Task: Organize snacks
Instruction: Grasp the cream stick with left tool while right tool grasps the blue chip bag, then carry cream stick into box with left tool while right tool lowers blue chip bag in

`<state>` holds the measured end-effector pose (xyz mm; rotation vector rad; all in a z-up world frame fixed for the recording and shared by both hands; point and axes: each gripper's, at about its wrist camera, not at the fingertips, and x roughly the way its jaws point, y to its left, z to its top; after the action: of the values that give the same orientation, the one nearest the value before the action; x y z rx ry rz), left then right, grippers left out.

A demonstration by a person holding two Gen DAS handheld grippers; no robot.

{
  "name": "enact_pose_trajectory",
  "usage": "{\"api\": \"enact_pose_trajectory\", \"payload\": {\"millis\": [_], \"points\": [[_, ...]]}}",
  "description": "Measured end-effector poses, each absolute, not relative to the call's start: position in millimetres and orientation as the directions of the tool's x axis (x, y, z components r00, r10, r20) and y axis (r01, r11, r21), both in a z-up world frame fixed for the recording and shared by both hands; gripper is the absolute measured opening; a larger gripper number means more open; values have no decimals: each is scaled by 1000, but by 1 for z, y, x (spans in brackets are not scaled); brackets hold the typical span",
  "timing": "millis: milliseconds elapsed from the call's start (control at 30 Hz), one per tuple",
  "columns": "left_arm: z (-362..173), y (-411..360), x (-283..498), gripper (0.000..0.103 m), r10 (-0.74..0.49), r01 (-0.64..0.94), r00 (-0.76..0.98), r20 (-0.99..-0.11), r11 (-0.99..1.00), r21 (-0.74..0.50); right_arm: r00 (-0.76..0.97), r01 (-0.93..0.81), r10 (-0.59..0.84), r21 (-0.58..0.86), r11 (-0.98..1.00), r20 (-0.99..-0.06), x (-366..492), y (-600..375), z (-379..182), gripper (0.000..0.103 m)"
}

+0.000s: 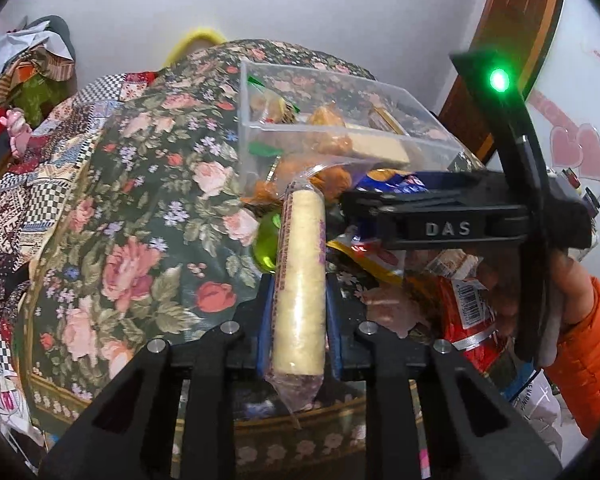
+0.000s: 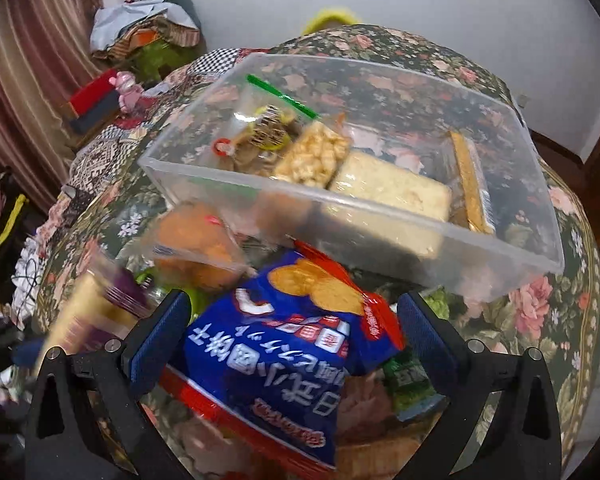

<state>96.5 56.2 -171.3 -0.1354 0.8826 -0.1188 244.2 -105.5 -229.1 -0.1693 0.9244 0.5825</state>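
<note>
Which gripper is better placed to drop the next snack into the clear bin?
Left. Its gripper is already shut on the wrapped cream roll, pointed toward the clear bin. The right gripper is open, only straddling the blue cracker bag.

A white wall [image 1: 340, 8] rises behind the floral-clothed surface [image 1: 140, 216], a striped curtain [image 2: 32, 64] left and a wooden door frame [image 1: 512, 40] right.
</note>
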Motion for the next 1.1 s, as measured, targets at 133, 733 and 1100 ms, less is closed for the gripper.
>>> {"api": "enact_pose_trajectory", "payload": {"millis": [133,733,1100], "points": [[-169,65,94,23,-148,25,639,-755,985,-172,438,-500,420,173,849,-795,251,-129,-232,102],[-132,73,96,23,-115,-3,705,-700,986,-165,470,-504,446,183,844,-762,242,-160,-226,61],[-103,69,100,22,-97,9,755,-648,990,-139,561,-509,485,183,841,-671,225,-180,-185,61]]}}
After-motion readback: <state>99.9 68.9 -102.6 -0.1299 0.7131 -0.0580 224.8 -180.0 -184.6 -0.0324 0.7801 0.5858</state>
